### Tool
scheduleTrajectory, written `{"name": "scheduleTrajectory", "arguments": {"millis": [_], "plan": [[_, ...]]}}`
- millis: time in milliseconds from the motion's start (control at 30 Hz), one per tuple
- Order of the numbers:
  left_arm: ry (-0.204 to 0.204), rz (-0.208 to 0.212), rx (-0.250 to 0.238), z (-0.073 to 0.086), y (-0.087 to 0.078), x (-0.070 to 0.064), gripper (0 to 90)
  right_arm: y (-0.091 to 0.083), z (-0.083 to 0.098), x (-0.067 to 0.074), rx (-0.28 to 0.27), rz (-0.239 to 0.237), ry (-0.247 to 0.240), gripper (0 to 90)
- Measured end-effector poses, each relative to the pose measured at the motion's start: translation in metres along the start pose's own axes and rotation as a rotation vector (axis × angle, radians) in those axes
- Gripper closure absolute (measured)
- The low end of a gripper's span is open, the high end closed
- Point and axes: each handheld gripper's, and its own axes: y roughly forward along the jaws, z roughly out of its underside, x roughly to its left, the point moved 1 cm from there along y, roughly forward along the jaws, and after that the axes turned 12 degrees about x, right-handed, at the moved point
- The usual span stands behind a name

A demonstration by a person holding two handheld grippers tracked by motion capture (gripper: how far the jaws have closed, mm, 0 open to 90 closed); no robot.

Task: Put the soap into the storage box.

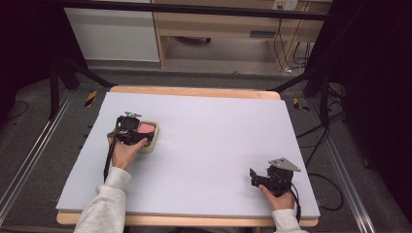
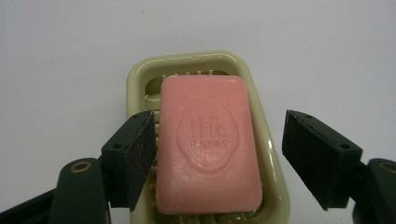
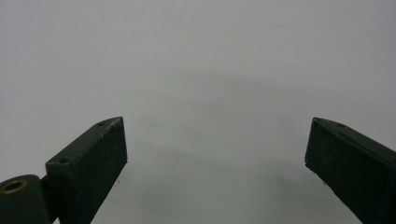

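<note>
The pink soap bar [image 2: 208, 144] lies in the pale green dish [image 2: 271, 154], at 9 o'clock on the table [image 1: 214, 145]. The left gripper [image 2: 219, 154] stands released astride it, pads clear. It should lift straight up without nudging the bar. The right gripper [image 3: 215, 154] idles released at 4 o'clock.

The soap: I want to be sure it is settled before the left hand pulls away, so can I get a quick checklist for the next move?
1. Pink soap lies flat in the soap dish: ok.
2. Left hand-held gripper is open, its jaws on either side of the soap: ok.
3. Right pad clear of the soap: ok. Left pad at the soap's edge, touching or just apart: cannot tell.
4. Dish sits flat on the white table sheet, well inside its edges: ok.
5. Right hand-held gripper is open and holds nothing, far from the dish: ok.
</note>
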Motion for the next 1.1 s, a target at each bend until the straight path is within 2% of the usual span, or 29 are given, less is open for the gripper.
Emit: {"name": "scheduleTrajectory", "arguments": {"millis": [133, 233, 433, 633, 700, 800, 867, 1100], "plan": [[0.022, 0.01, -0.023, 0.004, -0.011, -0.001, 24.7, 0.0, 0.0, 0.0, 0.0, -0.001, 0.001, 5.9], [0.033, 0.046, -0.038, 0.009, -0.018, -0.001, 23.8, 0.0, 0.0, 0.0, -0.001, 0.002, 0.001, 5.9], [0.04, 0.064, -0.069, 0.025, -0.029, 0.001, 22.5, 0.0, 0.0, 0.0, 0.001, 0.004, 0.003, 5.9], [0.053, 0.06, -0.075, 0.039, -0.034, 0.002, 22.1, 0.0, 0.0, 0.0, 0.001, 0.006, 0.005, 5.9], [0.055, 0.078, -0.085, 0.046, -0.035, 0.002, 22.2, 0.0, 0.001, -0.001, 0.0, 0.008, 0.007, 5.9], [0.073, 0.074, -0.085, 0.056, -0.036, 0.001, 22.1, 0.0, 0.001, -0.001, 0.002, 0.011, 0.007, 5.9], [0.081, 0.07, -0.095, 0.062, -0.037, 0.0, 21.6, -0.001, 0.001, -0.001, 0.002, 0.011, 0.007, 5.9], [0.07, 0.08, -0.151, 0.085, -0.042, 0.004, 21.7, -0.002, 0.002, -0.002, 0.012, 0.023, 0.007, 6.0]]}}
